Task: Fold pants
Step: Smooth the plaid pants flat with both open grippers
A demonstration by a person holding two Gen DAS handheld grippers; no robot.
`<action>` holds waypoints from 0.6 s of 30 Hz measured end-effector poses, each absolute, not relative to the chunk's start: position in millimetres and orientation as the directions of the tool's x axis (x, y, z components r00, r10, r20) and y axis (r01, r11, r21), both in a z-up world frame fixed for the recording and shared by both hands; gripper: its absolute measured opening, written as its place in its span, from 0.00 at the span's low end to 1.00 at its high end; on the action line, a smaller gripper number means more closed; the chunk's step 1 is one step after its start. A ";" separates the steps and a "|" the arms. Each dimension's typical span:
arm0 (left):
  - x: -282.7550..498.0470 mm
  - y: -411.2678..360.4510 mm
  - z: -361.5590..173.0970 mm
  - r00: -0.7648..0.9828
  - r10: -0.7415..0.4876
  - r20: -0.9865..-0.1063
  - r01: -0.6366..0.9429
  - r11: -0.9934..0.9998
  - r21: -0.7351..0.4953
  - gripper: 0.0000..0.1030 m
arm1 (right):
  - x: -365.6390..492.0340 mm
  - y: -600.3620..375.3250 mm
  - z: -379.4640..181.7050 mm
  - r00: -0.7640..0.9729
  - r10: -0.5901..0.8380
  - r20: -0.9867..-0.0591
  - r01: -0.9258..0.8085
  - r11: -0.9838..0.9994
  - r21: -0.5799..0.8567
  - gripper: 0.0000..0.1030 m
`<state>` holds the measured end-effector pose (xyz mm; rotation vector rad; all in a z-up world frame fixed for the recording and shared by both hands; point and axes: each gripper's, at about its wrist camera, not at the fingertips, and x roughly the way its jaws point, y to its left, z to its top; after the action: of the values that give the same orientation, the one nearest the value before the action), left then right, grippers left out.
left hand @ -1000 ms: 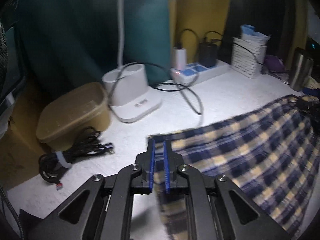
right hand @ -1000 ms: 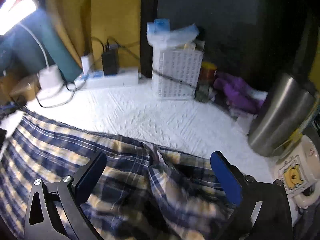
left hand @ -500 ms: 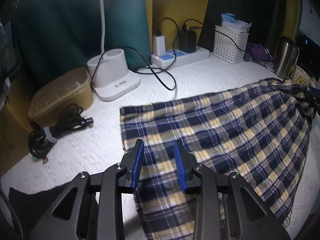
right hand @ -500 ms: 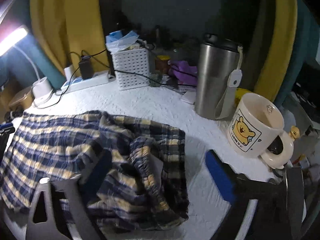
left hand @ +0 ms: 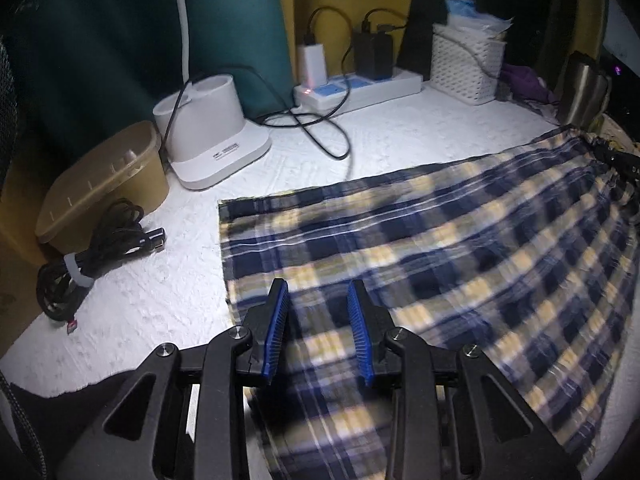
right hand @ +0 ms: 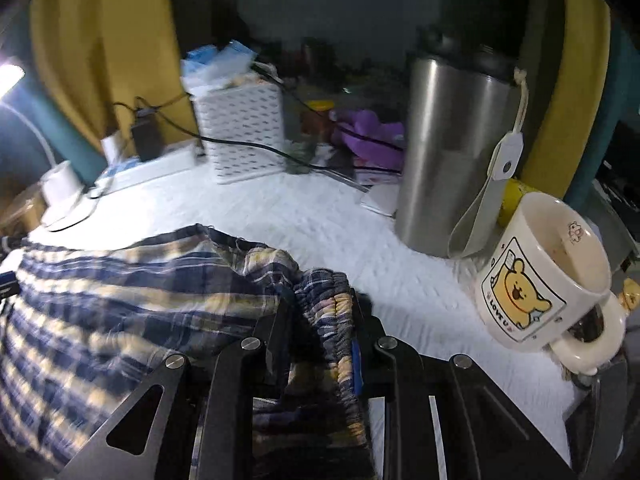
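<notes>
While the white basket (right hand: 242, 142) is holding blue-and-white packets, only the right wrist view is showing the bear mug (right hand: 538, 276) beside the steel tumbler (right hand: 452, 152). Plaid pants (left hand: 420, 260) are lying lengthwise across the table (left hand: 160, 292), the right gripper (right hand: 320, 320) clamping their waistband, the left gripper (left hand: 318, 328) hovering apart over the hem.

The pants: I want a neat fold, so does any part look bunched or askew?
Yes. The plaid pants lie fairly flat toward the hem, but the elastic waistband is crumpled into a heap between the right tool's fingers, beside the bear mug.
</notes>
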<state>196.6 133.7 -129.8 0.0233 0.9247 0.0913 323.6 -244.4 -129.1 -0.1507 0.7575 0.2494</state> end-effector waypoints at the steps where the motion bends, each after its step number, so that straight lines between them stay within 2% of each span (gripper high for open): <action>1: 201.0 137.9 -133.9 0.586 0.097 -0.805 -0.079 0.995 0.063 0.29 | 329.5 -244.7 -132.9 0.690 0.163 -0.706 -0.271 0.962 -0.043 0.22; 4: 207.7 145.1 -135.8 0.582 0.095 -0.807 -0.085 0.995 0.056 0.29 | 338.7 -243.2 -141.0 0.681 0.147 -0.718 -0.253 0.966 -0.043 0.24; 5: 209.3 146.3 -135.5 0.582 0.098 -0.808 -0.085 0.995 0.059 0.29 | 340.0 -242.3 -141.6 0.686 0.140 -0.714 -0.249 0.967 -0.050 0.27; 7: 214.6 148.2 -134.0 0.578 0.106 -0.809 -0.086 0.994 0.069 0.29 | 340.6 -240.5 -141.6 0.702 0.090 -0.707 -0.218 0.971 -0.094 0.46; 8: 216.2 147.1 -132.1 0.578 0.106 -0.809 -0.082 0.994 0.072 0.29 | 338.9 -241.1 -141.2 0.708 0.079 -0.701 -0.209 0.973 -0.101 0.49; 13: 225.1 128.3 -110.5 0.627 0.062 -0.777 -0.001 0.997 0.079 0.29 | 321.2 -245.0 -124.4 0.733 0.078 -0.676 -0.173 0.982 -0.074 0.51; 17: 238.4 100.1 -104.7 0.635 -0.023 -0.772 0.093 0.995 0.047 0.29 | 294.2 -228.5 -105.3 0.755 0.119 -0.645 -0.209 0.976 -0.064 0.51; 18: 241.6 93.7 -105.4 0.631 -0.030 -0.775 0.105 0.993 0.047 0.29 | 288.7 -222.0 -102.8 0.752 0.139 -0.644 -0.222 0.974 -0.050 0.55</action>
<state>241.6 93.7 -105.4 0.0904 0.8849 -0.0776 288.7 -222.0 -102.8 -0.1263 0.6921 0.1975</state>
